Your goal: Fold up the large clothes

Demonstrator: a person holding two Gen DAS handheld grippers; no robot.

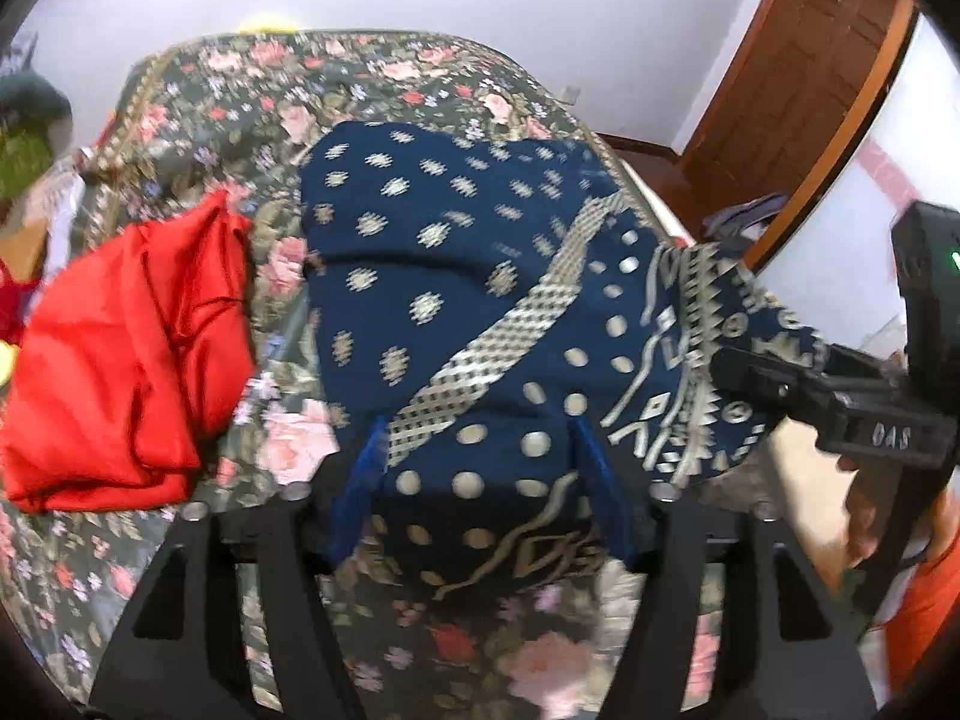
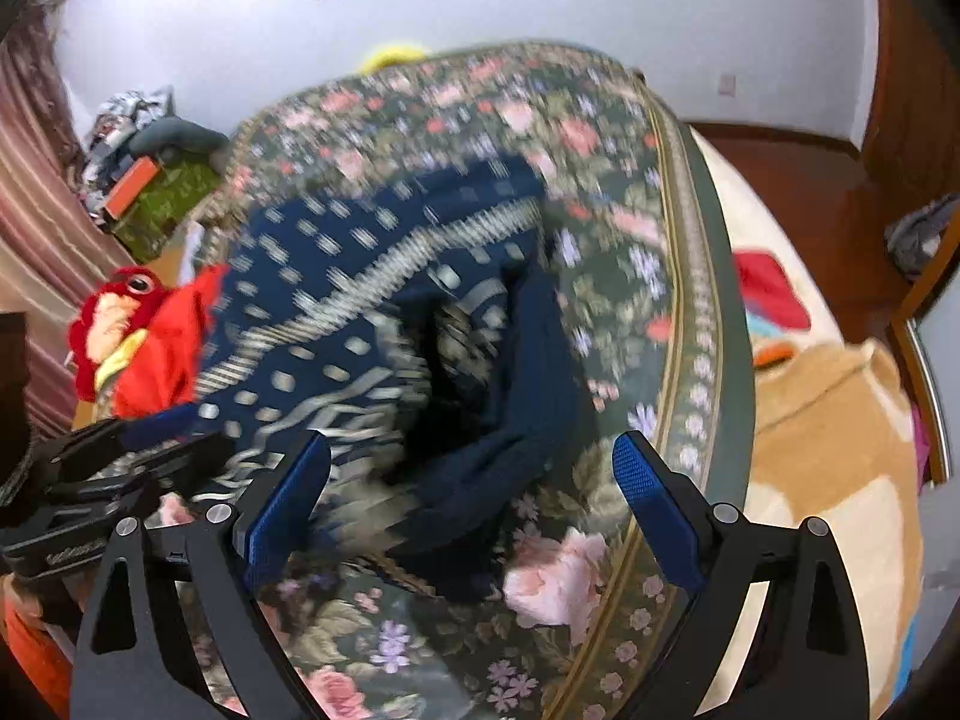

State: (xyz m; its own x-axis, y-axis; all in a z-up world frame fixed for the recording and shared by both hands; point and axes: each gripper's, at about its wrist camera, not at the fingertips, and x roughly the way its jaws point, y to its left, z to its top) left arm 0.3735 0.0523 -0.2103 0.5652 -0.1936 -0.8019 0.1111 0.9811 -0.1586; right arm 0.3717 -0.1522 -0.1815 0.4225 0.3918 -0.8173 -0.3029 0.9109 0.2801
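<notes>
Left gripper (image 1: 477,480) was open, blue pads straddling the navy patterned garment (image 1: 456,276) without pinching it. Right gripper (image 2: 471,504) was also open, jaws wide, with a dark bunched end of the garment lying loose between and just ahead of them. Garment sat partly doubled over on the floral bedspread (image 1: 372,78); edges uneven, so I judged the fold incomplete. Red cloth (image 1: 126,360) lay left of the left gripper, seemingly done.
</notes>
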